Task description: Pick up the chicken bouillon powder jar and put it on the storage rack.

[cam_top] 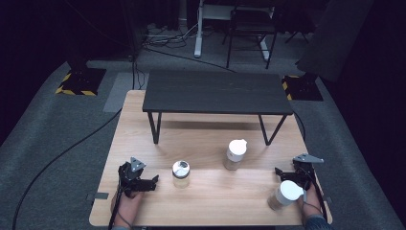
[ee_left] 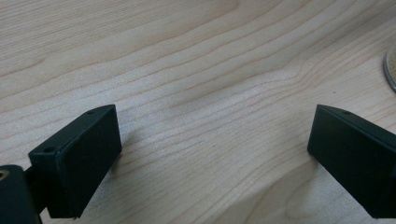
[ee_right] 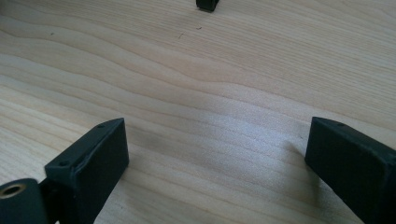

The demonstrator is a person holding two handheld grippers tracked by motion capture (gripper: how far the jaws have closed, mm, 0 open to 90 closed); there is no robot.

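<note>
Wide apart and empty, the black jaws of the left gripper (ee_left: 212, 156) frame nothing but bare wood grain in the left gripper view, with a sliver of a jar's rim (ee_left: 391, 70) at the far right edge. The jaws of the right gripper (ee_right: 215, 168) stand just as wide in the right gripper view, again over bare wood, with the foot of a black leg (ee_right: 207, 4) at the top edge.

From the high view, the silver-lidded jar (cam_top: 181, 173) serves as the landmark on the light wooden table (cam_top: 210, 201). It stands upright, its long axis vertical, just beyond the open tips of the left gripper (cam_top: 149, 182), which point sideways toward it from the jar's left. That gripper is plainly the nearer of the two; a hand (cam_top: 127, 206) holds it low, close to the table's near edge, with the forearm coming in from below.

A white-capped jar (cam_top: 235, 154) stands to the landmark jar's right and a little farther back. Well to the right again, a third white-lidded jar (cam_top: 285, 195) sits at the near edge, close in front of the hand that holds the right gripper (cam_top: 282, 171), whose jaws point away over open wood. Behind all three stands a low black bench (cam_top: 218, 92) on slanted legs.

A short, level push toward the silver-lidded jar would likely bring it between the left jaws.
</note>
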